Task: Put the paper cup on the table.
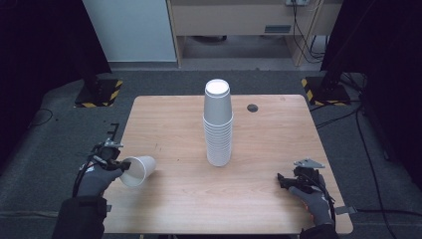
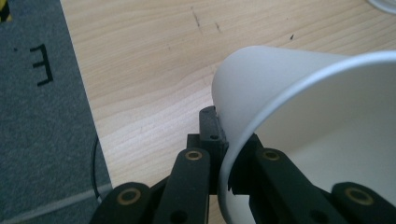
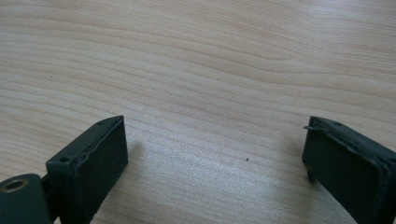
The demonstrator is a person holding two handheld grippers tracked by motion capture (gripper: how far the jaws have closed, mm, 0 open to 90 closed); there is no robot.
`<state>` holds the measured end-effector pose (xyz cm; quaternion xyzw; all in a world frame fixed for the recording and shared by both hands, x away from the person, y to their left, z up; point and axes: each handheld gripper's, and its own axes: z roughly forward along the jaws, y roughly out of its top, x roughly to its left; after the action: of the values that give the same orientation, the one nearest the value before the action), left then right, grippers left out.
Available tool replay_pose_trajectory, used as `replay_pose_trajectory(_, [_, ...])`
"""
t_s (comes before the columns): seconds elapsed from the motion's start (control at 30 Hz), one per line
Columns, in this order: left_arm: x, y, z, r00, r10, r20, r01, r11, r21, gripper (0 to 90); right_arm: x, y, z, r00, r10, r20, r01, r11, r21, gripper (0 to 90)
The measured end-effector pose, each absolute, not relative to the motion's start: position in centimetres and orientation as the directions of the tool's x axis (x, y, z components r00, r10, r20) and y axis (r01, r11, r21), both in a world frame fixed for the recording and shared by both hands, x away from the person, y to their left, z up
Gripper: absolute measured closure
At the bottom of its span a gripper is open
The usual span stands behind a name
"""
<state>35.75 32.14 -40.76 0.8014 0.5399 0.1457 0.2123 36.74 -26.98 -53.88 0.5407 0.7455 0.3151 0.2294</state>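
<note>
The left gripper [image 1: 117, 158] has its jaws clamped on the rim wall of 1 paper cup [image 1: 138, 170], lying sideways, mouth toward the person. The cup stack [image 1: 218, 127] stands right of it at the surface's middle. The right gripper [image 1: 284, 180] rests wide open, holding nothing.

A: That cup [image 2: 299, 121] lower right in the left gripper view looks like matt white paper, smooth wall, rolled rim.

B: Yep. Table [image 3: 196, 60] is pale wood-grain, slightly satin. Gripper pads [image 3: 95, 161] look like matt black rubbery plastic, brass-looking rivets lower left.
</note>
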Motion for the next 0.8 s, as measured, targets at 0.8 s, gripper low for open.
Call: replay_pose_trajectory(0.8, [38.1,31.8,-41.0,0.360,0.933,0.011,0.904,-0.351,0.242,86.6,36.7,-27.0,-53.9,-0.309,0.951,-0.001,0.662,0.216,0.718,7.0])
